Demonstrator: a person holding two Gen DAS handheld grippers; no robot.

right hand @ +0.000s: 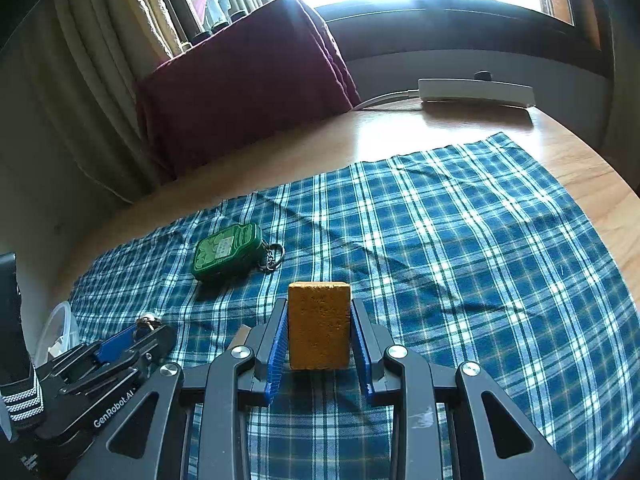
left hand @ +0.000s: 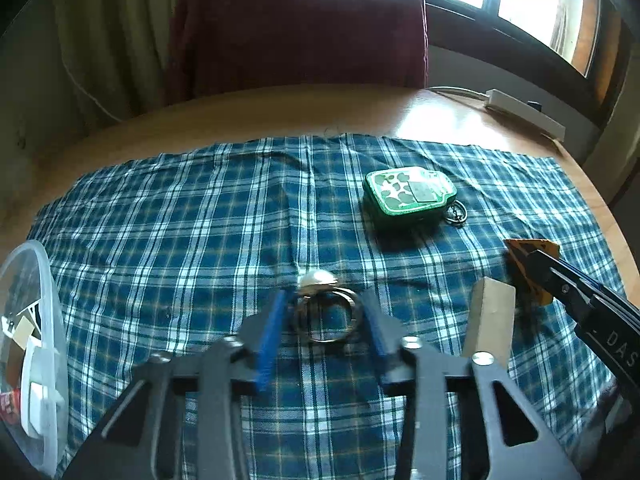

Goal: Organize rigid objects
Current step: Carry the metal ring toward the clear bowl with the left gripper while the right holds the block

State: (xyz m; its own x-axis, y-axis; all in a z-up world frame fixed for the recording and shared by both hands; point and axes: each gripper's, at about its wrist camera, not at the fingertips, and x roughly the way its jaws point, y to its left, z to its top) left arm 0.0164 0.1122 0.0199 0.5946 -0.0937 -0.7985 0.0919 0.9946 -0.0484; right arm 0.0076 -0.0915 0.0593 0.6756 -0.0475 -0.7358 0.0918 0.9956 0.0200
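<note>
A metal ring with a white pearly knob lies on the blue plaid cloth. My left gripper is shut on it, one blue pad against each side. In the right wrist view the left gripper shows at the lower left with the ring at its tip. My right gripper is shut on an orange-brown block, held upright just above the cloth. The left wrist view has the right gripper and that block at the right. A green keychain case lies farther back.
A pale beige block stands between the two grippers. A clear plastic container sits at the cloth's left edge. A white power strip lies on the wooden table at the back right, a maroon chair beyond.
</note>
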